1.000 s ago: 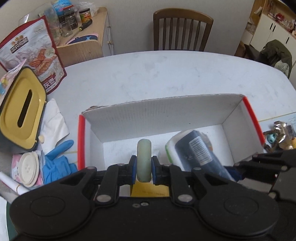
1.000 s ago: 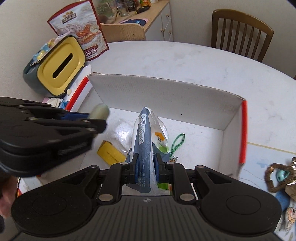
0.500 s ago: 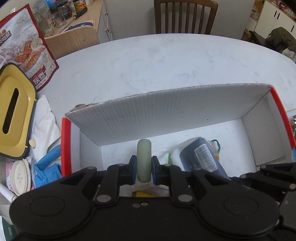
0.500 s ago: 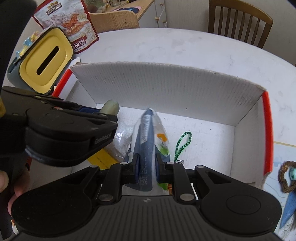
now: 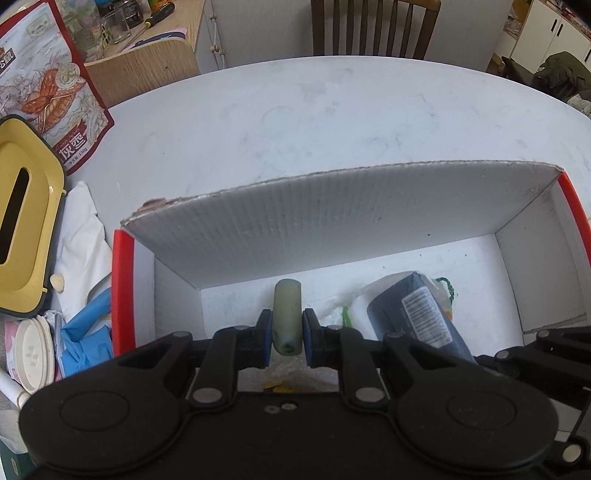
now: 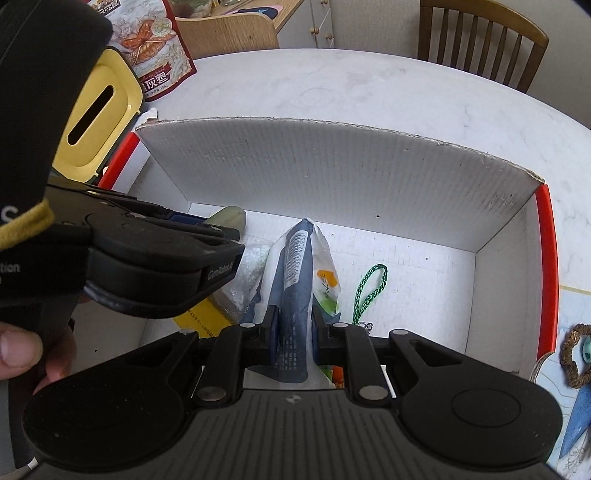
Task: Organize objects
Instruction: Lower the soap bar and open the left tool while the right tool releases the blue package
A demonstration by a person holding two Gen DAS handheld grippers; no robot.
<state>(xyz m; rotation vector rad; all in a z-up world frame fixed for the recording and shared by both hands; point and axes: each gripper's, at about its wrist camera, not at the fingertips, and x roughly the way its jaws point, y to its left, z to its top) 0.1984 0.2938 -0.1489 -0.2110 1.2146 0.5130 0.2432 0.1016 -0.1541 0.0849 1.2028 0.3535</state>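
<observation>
While both grippers hang low over it, the table (image 5: 332,122) fills each view, a white marbled top with a wooden chair (image 5: 373,26) at 12 o'clock. On it sits the box (image 5: 332,225), open white cardboard with red edges, its tall back wall toward 12 o'clock. Outside the box at 9 o'clock stands a yellow-lidded bin (image 5: 22,218) with a slot, and behind it at 10 o'clock a printed pouch (image 5: 48,88). A white cloth (image 5: 81,236) and a blue glove (image 5: 85,332) lie beside the box's left wall.

Inside the box, the pack (image 6: 299,291), dark blue with a barcode, stands on edge right of centre, its lower end on the floor as far as can be seen. The right gripper (image 6: 293,338) is clamped on the pack's near end, pads pressing both faces. At 3 o'clock from the pack a green cord (image 6: 369,291) lies on the box floor. At 9 o'clock from it are a clear bag (image 6: 245,273) and a yellow card (image 6: 201,321).

The left gripper (image 5: 287,334) squeezes a pale green roller (image 5: 286,315) between its blue pads, above the box floor left of the pack. Whether the roller touches the floor I cannot tell. A hand (image 6: 26,354) holds that gripper's handle.
</observation>
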